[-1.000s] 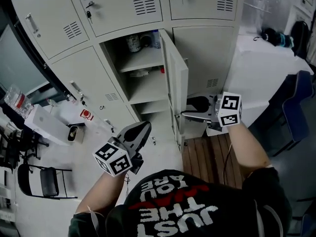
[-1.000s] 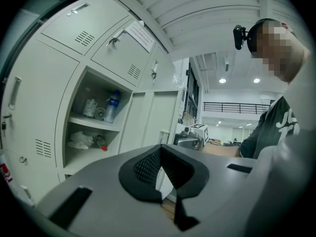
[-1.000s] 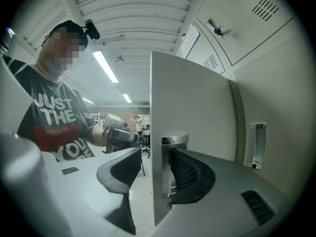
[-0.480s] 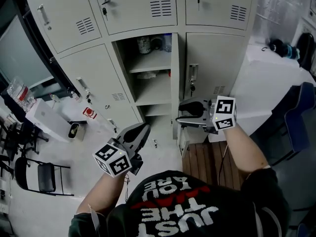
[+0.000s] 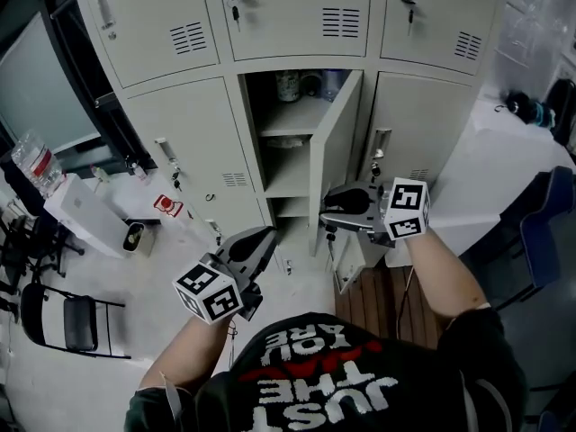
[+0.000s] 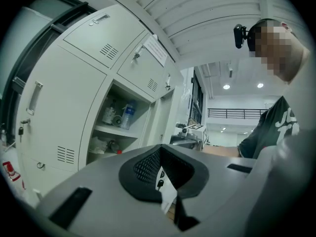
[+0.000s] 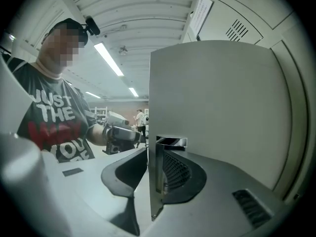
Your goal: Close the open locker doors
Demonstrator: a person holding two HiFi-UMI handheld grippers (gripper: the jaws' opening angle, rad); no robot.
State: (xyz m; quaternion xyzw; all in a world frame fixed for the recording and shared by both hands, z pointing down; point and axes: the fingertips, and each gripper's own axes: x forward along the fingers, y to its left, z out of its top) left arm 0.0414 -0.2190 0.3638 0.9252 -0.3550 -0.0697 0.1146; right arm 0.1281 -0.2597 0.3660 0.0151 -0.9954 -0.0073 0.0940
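The open locker door point(image 5: 335, 156) stands at the middle of the head view, hinged at the right, with its free edge upright. The right gripper point(image 5: 329, 214) has just been closing its jaws and pinches this edge low down. To close, the door should swing toward the frame's left; the left gripper point(image 5: 261, 241), pressed together and empty, hangs at the lower left, well apart.

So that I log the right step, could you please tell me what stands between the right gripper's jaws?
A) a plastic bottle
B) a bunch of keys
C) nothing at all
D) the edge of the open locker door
D: in the right gripper view, the free edge of the open locker door stands between the jaws of the right gripper, which have just been closing on it.
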